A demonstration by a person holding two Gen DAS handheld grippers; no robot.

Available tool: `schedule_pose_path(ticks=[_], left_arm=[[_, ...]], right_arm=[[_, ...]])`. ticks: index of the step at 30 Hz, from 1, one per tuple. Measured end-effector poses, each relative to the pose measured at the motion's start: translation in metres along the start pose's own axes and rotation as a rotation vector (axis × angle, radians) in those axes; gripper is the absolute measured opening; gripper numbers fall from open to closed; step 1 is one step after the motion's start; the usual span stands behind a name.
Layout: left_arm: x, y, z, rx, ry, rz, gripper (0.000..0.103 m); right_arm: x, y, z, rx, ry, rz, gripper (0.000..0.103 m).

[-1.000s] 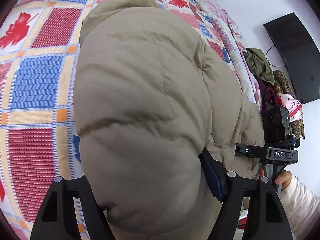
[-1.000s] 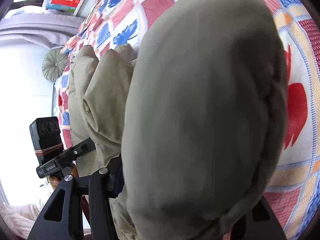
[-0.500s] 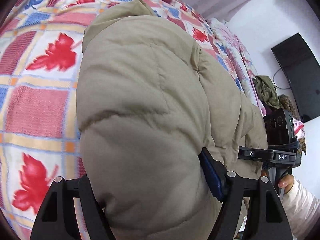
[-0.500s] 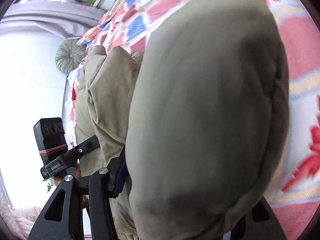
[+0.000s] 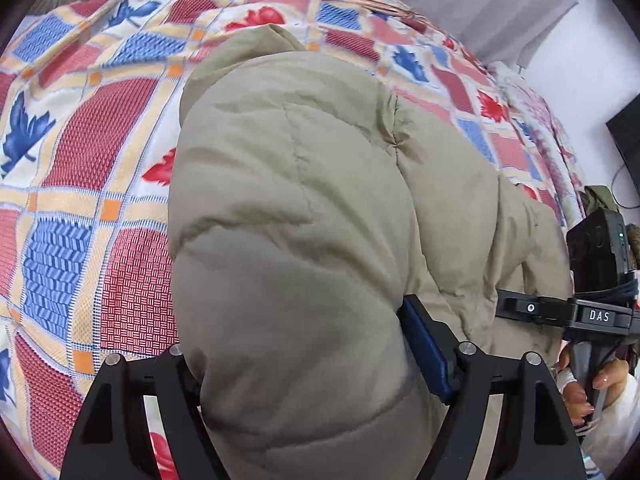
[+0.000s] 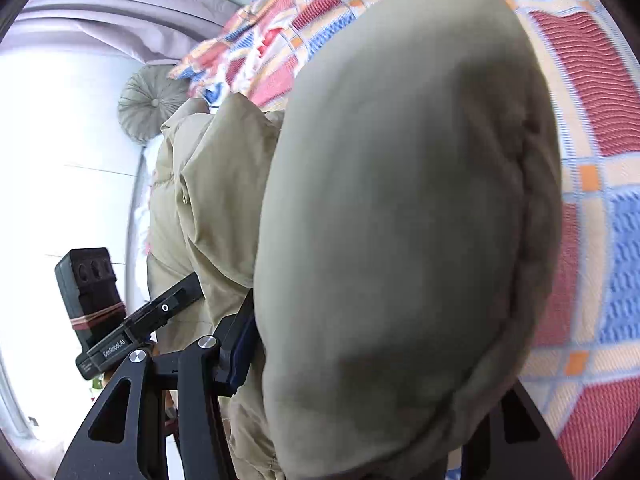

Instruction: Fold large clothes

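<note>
over the patchwork quilt [image 5: 100, 152], both grippers — left gripper [image 5: 304, 364], right gripper [image 6: 372, 372] — are pinching the puffy jacket [image 5: 288, 208] mid-fold; flattening is remaining.

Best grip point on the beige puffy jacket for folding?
Grip the beige puffy jacket at a thick quilted edge, from the near side, as the left claw and right claw do now: the padding bulges between the fingers, so a deep bite holds better.
</note>
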State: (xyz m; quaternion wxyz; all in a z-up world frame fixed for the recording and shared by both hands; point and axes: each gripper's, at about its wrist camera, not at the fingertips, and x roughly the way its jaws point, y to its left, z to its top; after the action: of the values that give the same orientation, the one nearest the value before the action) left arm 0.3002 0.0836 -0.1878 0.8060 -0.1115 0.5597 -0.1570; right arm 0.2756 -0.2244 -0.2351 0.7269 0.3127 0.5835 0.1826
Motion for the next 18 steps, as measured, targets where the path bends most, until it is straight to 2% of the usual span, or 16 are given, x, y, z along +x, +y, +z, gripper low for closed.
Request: schedule_pose_path(ticks=[3, 6, 9, 13, 16, 18], left_arm=[[0.009, 0.007, -0.004, -0.025, -0.017, 0.006, 0.088], [0.011, 0.009, -0.01, -0.018, -0.023, 0.012, 0.088], [0.009, 0.011, -0.011, -0.02, -0.022, 0.012, 0.088], [0.006, 0.007, -0.016, -0.031, -0.027, 0.011, 0.088], [0.005, 0.007, -0.018, -0.037, -0.032, 0.015, 0.089], [0.004, 0.007, -0.018, -0.042, -0.036, 0.042, 0.094]], right_arm=[[0.016, -0.008, 0.001, -0.006, -0.001, -0.044, 0.059], [0.023, -0.019, 0.001, 0.033, 0.001, -0.05, 0.067], [0.02, -0.023, -0.001, 0.063, -0.01, -0.074, 0.069], [-0.009, -0.02, -0.012, 0.029, -0.058, -0.194, 0.07], [-0.036, -0.023, -0.036, 0.035, -0.106, -0.257, 0.07], [-0.053, -0.022, -0.049, 0.04, -0.131, -0.293, 0.07]])
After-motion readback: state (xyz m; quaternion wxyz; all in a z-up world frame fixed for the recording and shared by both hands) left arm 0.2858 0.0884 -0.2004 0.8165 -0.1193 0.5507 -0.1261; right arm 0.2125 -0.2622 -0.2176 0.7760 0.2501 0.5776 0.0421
